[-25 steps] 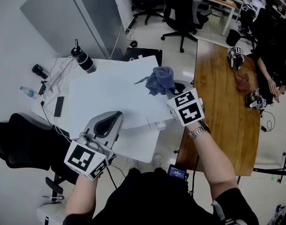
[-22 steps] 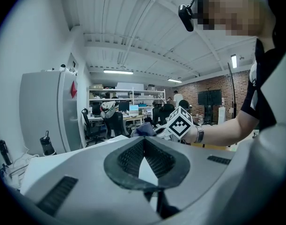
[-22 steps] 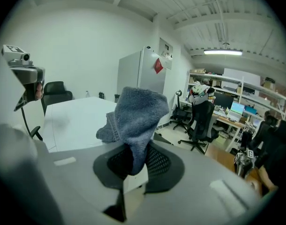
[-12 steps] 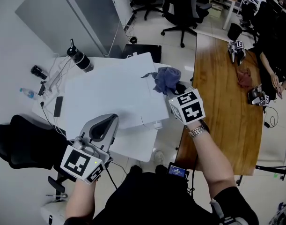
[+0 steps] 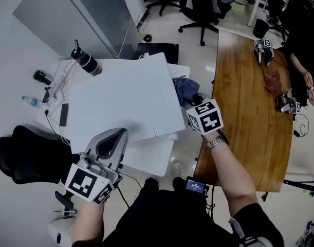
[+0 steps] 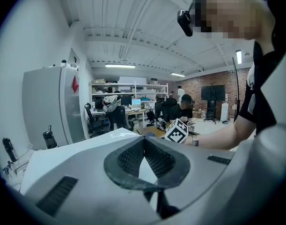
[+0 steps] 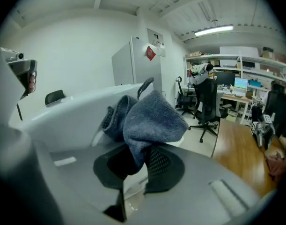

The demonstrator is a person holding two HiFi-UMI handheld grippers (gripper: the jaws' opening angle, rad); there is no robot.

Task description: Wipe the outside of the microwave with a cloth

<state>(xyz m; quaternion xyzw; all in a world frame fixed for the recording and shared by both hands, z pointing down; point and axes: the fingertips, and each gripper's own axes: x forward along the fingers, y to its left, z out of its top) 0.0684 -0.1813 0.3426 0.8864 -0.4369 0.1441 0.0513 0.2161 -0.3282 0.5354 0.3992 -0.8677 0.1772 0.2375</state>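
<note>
You've got bright, even light from ceiling tubes (image 6: 120, 65); shadows are faint. Head view's sharp, white microwave (image 5: 126, 99) top nearly blown out. Both gripper views bend hard at edges, black corners, closest foreground soft.

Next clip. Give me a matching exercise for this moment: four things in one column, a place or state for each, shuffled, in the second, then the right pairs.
Column one
1. cloth
2. left gripper
3. black bottle
4. wooden table

Column two
A. shut, with nothing between its jaws
B. by the far left corner of the microwave
C. to the right of the microwave, across a strip of floor
D. clamped in the right gripper

Pairs: 1-D, 2-A, 3-B, 4-C
</note>
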